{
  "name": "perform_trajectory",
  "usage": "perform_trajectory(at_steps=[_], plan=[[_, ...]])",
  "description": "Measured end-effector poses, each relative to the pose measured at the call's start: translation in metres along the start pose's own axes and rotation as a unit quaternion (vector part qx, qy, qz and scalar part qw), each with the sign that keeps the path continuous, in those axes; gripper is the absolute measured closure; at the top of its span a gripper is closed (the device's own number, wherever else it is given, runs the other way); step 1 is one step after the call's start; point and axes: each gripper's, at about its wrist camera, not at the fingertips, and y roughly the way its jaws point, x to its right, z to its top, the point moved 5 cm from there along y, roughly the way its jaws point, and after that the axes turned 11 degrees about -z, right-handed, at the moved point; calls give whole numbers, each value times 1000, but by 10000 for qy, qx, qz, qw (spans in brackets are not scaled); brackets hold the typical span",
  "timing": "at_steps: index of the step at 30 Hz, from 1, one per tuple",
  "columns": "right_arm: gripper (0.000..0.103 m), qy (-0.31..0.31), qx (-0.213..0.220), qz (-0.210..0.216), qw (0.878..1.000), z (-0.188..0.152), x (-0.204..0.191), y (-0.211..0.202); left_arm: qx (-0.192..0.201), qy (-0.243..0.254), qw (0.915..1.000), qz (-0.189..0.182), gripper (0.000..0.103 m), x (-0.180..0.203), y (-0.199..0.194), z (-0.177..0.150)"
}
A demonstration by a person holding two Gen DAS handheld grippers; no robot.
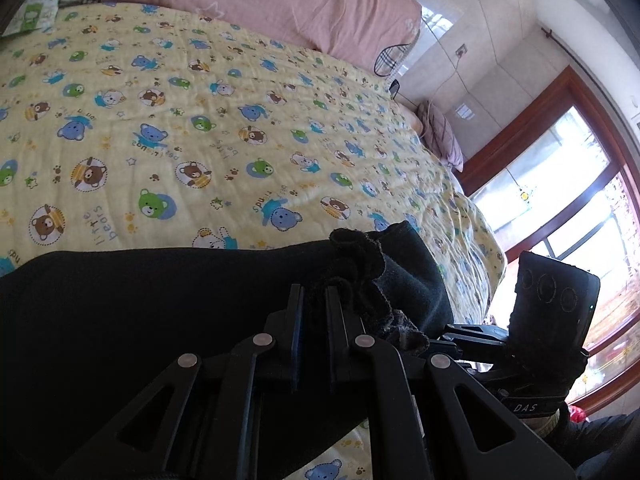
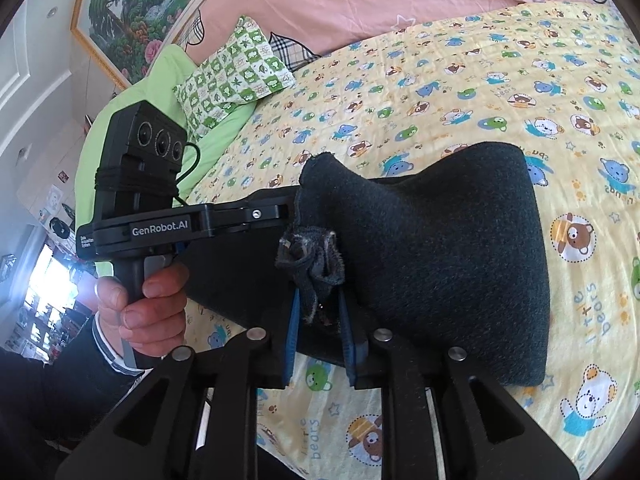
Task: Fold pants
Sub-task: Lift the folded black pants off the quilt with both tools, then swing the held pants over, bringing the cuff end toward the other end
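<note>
**Pants pinched at both grippers, laying down onto bed**

Left gripper (image 1: 316, 300): clenched on bunched edge of dark pants (image 2: 440, 248). Right gripper (image 2: 318, 312): jaws slightly apart, frayed fabric edge between blue pads (image 2: 294, 328), grip looks loose. Pants draped on bear-print bedspread (image 2: 460, 80), folded hump right of grippers. Best lowered level, edges aligned, both released together, then smoothed flat.

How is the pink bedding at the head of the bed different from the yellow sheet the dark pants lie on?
The pink bedding is mostly plain with a few large plaid shapes; the yellow sheet is crowded with small cartoon bears. The pink bedding is heaped up at the far end; the yellow sheet lies flat. Only the yellow sheet carries the dark pants. Both are soft pastel fabrics.
</note>
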Motion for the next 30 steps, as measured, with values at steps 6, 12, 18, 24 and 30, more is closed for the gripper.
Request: perform_trajectory(at_steps=[6,12,18,24,30], plan=[[77,-37,-9,43,10000,0,-5,-1,259,-227,9993,118,94,-4,-20,-10],[76,-130,-31,155,9998,0,-16,-3,495,-453,9976,179,93,-8,-41,-20],[76,-311,-4,248,9992,7,-31,-5,805,-753,9936,254,93,-16,-67,-34],[76,-552,-33,347,9979,16,-50,1,1156,-1079,9866,400,93,-26,-98,-52],[76,-821,-124,496,9953,24,-77,16,1542,-1383,9761,658,93,-38,-137,-67]])
